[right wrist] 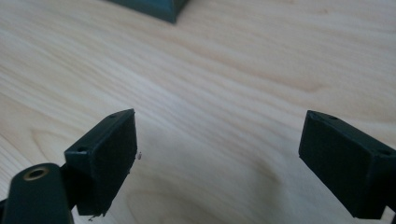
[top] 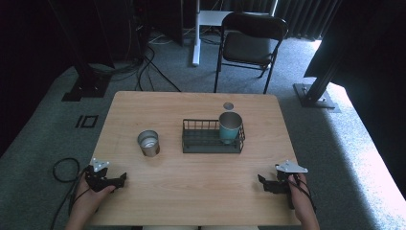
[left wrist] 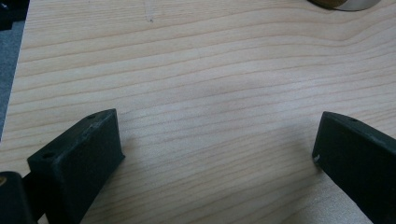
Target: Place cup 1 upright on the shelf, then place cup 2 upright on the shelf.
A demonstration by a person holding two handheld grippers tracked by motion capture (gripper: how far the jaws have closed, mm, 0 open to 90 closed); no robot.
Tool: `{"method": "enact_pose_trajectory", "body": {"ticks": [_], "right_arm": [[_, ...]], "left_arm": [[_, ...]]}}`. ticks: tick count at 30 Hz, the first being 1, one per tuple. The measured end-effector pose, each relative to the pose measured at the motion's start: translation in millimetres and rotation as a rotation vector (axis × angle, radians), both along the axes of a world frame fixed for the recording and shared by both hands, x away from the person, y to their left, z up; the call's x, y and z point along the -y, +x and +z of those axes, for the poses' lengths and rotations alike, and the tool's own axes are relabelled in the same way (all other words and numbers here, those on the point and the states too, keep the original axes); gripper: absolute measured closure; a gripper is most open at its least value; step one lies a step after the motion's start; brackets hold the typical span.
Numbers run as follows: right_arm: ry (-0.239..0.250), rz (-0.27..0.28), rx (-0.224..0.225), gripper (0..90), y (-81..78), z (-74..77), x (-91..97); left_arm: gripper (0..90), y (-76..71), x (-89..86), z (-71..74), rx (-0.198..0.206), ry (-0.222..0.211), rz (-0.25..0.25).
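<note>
At the near edge of the wooden tabletop (top: 191,191), the person's left hand (top: 88,199) holds the left hand-held gripper (top: 120,179) at the near left corner. In the left gripper view its two black jaws stand wide apart over bare wood with nothing between them. The right hand (top: 302,203) holds the right hand-held gripper (top: 261,181) at the near right corner, pointing inward. In the right gripper view its jaws are likewise spread wide and hold nothing; only wood grain lies between them, and a dark corner of the rack (right wrist: 154,7) shows at the top.

Farther in, left of centre, a steel cup (top: 148,143) stands upright on the tabletop, well apart from both grippers. Just to its right, near the middle, sits a dark wire rack (top: 203,141). A teal cup (top: 230,127) stands in the rack's right end, open end up and tilted slightly. Beyond the rack, near the far edge, a small round lid (top: 228,106) lies flat on the wood.

Past the tabletop, on grey carpet, are a black folding chair (top: 251,40) and loose cables (top: 143,67).
</note>
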State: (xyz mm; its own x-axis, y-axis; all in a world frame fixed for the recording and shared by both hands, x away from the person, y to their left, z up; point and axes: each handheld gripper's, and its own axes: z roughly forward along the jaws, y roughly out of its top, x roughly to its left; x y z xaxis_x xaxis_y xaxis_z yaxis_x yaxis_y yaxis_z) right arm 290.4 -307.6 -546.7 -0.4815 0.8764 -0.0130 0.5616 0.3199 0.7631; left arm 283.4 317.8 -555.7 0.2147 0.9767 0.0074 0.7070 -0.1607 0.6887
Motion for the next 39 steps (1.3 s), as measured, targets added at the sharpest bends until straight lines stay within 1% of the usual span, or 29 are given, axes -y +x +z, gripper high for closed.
{"method": "enact_pose_trajectory", "body": {"ticks": [2, 3, 6, 9, 11, 15, 17, 32, 33, 35, 36, 39], "right_arm": [[0.001, 0.003, -0.012, 11.2, -1.2, -1.7, 1.1], [0.0, 0.005, -0.01, 11.2, -1.6, -2.4, 1.7], [-0.018, -0.001, -0.021, 11.2, -1.7, -5.1, 3.3], [-0.013, -0.01, -0.035, 11.2, -1.3, -8.1, 4.2], [-0.027, 0.003, -0.042, 11.2, -1.3, -10.4, 3.3], [-0.022, 0.015, -0.052, 11.2, -1.0, -10.8, 1.9], [-0.013, 0.013, -0.062, 11.1, -0.3, -11.0, 2.4], [-0.011, 0.011, -0.065, 11.0, -0.1, -11.0, 2.6], [-0.011, 0.011, -0.065, 11.0, -0.1, -11.0, 2.6], [-0.011, 0.011, -0.065, 11.0, -0.1, -11.0, 2.6], [-0.011, 0.01, -0.065, 10.9, -0.1, -11.0, 2.6], [-0.011, 0.011, -0.065, 11.0, -0.1, -11.0, 2.6]], "left_arm": [[1.9, 0.0, 0.0, 0.0, 0.0, 0.0, 0.0], [1.9, 0.0, 0.0, 0.0, 0.0, 0.0, 0.0], [1.9, 0.0, 0.0, 0.0, 0.0, 0.0, 0.0], [1.9, 0.0, 0.0, 0.0, 0.0, 0.0, 0.0], [1.9, 0.0, 0.0, 0.0, 0.0, 0.0, 0.0], [1.9, 0.0, 0.0, 0.0, 0.0, 0.0, 0.0], [1.9, 0.0, 0.0, 0.0, 0.0, 0.0, 0.0], [1.9, -0.1, 0.0, 0.1, -0.001, 0.0, -0.001], [2.0, -0.3, 0.2, 0.1, 0.002, -0.001, -0.005], [5.5, -2.2, 0.1, 0.5, 0.01, -0.004, -0.033], [5.8, -2.9, 0.3, 0.5, 0.01, -0.004, -0.041], [5.9, -3.9, 0.7, 0.5, 0.01, -0.004, -0.05]]}}
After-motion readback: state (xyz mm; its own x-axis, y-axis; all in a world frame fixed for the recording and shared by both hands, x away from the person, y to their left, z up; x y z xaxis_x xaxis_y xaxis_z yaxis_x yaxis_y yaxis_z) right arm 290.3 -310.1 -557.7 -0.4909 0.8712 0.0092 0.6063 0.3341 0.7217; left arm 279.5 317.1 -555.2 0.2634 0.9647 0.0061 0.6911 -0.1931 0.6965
